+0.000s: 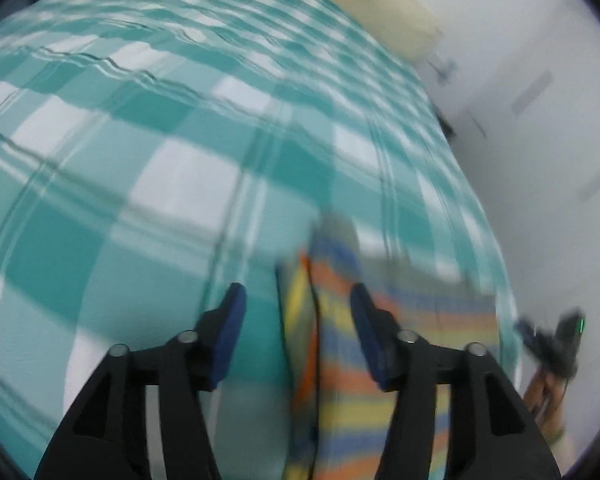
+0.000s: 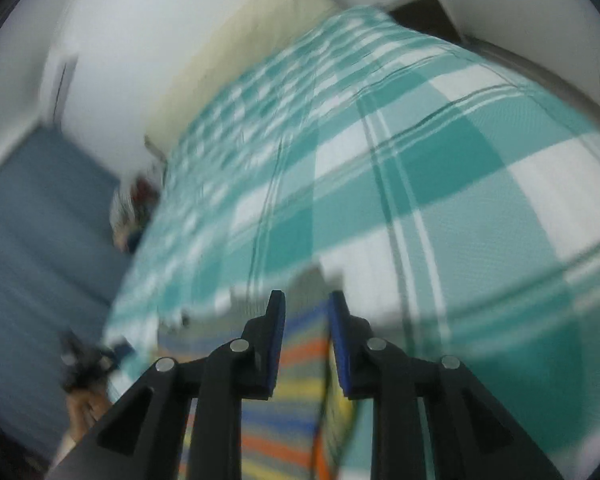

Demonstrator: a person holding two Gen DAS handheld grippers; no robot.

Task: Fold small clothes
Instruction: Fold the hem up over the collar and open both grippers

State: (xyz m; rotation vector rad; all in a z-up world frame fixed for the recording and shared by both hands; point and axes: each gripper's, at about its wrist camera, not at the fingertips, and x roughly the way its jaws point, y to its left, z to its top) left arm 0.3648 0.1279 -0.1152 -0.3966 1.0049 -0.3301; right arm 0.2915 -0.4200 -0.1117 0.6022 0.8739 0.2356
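A small garment (image 1: 340,412) striped in orange, yellow and blue lies on a teal-and-white checked bedsheet (image 1: 180,184) near the bed's edge. My left gripper (image 1: 298,296) hovers over it, open, with its blue pads wide apart. The cloth runs under the right-hand finger, and neither pad presses on it. In the right wrist view the same garment (image 2: 300,360) shows through the narrow gap of my right gripper (image 2: 307,300). Its jaws stand a little apart, with no clear pinch on the cloth. Both views are motion-blurred.
The checked sheet (image 2: 460,184) covers the whole bed. A cream headboard (image 1: 380,8) stands at its far end against a white wall (image 1: 540,160). A blue floor (image 2: 28,240) and some clutter (image 2: 136,208) lie beside the bed. A hand (image 1: 540,392) shows at the edge.
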